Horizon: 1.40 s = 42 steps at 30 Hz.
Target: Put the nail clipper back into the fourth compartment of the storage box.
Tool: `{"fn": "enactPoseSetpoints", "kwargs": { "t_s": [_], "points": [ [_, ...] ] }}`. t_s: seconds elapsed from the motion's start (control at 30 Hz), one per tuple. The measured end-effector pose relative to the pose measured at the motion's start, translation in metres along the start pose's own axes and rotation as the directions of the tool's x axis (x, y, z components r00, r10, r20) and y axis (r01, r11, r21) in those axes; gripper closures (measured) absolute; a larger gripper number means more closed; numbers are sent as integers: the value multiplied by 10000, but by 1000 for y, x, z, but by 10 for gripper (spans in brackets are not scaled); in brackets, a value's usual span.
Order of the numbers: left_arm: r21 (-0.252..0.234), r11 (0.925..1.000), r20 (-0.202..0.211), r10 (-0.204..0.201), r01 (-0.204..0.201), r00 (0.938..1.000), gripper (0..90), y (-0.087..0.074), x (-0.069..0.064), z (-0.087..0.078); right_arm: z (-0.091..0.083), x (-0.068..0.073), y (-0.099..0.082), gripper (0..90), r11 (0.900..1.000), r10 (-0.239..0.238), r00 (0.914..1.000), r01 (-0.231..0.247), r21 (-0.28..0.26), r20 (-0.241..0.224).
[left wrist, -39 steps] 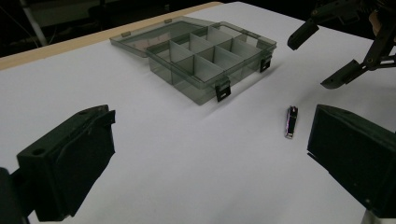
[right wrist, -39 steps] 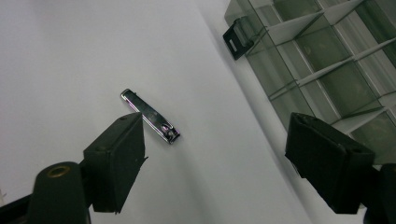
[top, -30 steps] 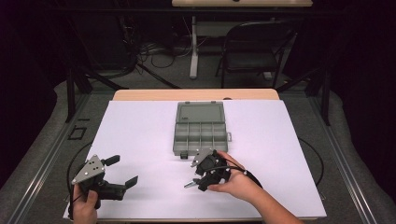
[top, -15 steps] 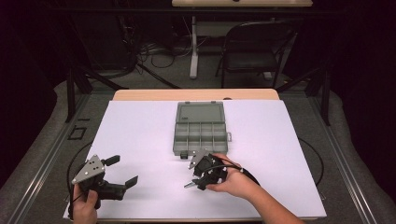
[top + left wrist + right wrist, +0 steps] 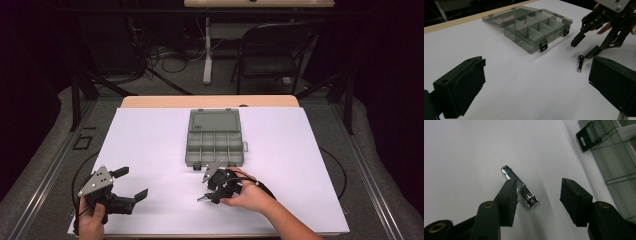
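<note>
Small chrome nail clipper (image 5: pixel 520 187) lies flat on the white table sheet, shut, slim and shiny (rivet near one end). It sits just in front of the open grey compartment box (image 5: pixel 531 26), well apart from it.

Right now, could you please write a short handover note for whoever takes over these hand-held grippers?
Left hand-held gripper: open, holding nothing, at the near left of the white table.
Right hand-held gripper: jaws have just been closing around the small metal clip; one pad touches it, not yet clamped.
Clip lies flat on the table, in front of the organizer box, which is open, compartments seemingly empty.
Done: approach. Left: grasp the clip, probably place it in a compartment.
</note>
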<state>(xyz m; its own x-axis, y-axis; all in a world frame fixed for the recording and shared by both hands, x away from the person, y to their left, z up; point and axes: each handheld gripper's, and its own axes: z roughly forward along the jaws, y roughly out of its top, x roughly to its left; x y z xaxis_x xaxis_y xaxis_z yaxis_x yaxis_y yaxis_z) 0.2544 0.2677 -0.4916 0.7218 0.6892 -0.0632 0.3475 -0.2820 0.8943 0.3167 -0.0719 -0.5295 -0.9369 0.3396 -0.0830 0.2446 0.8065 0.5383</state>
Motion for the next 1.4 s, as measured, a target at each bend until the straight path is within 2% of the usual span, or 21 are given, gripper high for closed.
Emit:
{"fn": "enactPoseSetpoints", "kwargs": {
  "t_s": [0.23,0.37,0.7,1.1,1.4],
  "points": [
    [54,10000,20,-1,0,10000,6,0,0,1,3,1,-3,508,9999,145,9996,-143,88,-249],
    [60,10000,13,-20,20,10000,6,-1,1,2,7,0,-7,527,9996,265,9982,-259,119,-539],
    [67,10000,10,-32,32,10000,6,-1,1,2,8,-2,-7,569,9996,281,9969,-282,1,-731],
    [100,9999,-1,-50,50,10000,7,-2,2,2,10,-4,-13,666,9987,479,9941,-495,-140,-976],
    [127,9999,-25,-58,58,10000,7,-2,2,3,10,-1,-13,719,9999,104,9953,-117,-127,-959]
  ]
}}
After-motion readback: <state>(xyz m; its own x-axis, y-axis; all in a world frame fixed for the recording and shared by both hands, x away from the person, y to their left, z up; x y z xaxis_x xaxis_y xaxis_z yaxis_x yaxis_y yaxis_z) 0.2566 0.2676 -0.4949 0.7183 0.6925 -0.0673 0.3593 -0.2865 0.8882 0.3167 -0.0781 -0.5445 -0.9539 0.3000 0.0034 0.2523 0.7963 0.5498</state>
